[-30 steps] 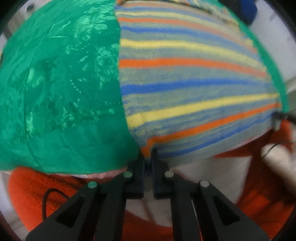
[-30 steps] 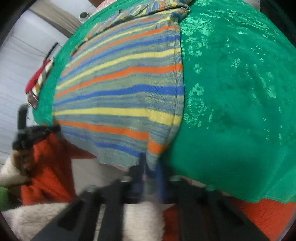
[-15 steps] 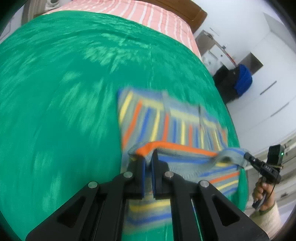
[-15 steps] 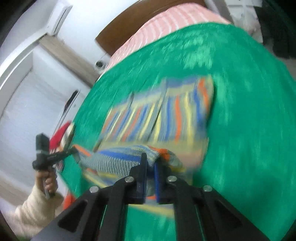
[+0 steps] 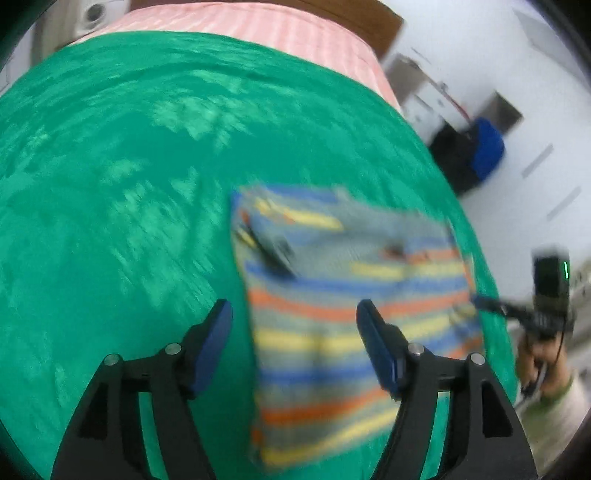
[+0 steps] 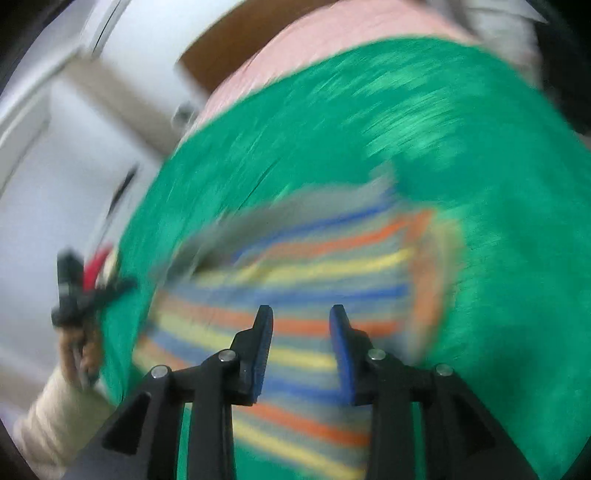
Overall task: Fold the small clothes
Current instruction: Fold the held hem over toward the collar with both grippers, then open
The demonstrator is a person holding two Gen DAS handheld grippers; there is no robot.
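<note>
Both jaws apart and empty: the left hand-held gripper (image 5: 293,325) hangs over the left edge of the striped garment (image 5: 354,317), the right hand-held gripper (image 6: 301,332) above its stripes. The garment lies folded on the green cover (image 5: 110,221), lower right in the left view. Next, I'd judge, press the fold flat, edges matched. Plenty of cover left and beyond; its right edge is close.

My bed (image 5: 258,33) wears a pink striped sheet under a green patterned cover (image 5: 110,184), with a brown wooden headboard (image 5: 369,18) against white walls (image 5: 480,44). Past its right side stands something blue and black (image 5: 480,151), too blurred to name.
</note>
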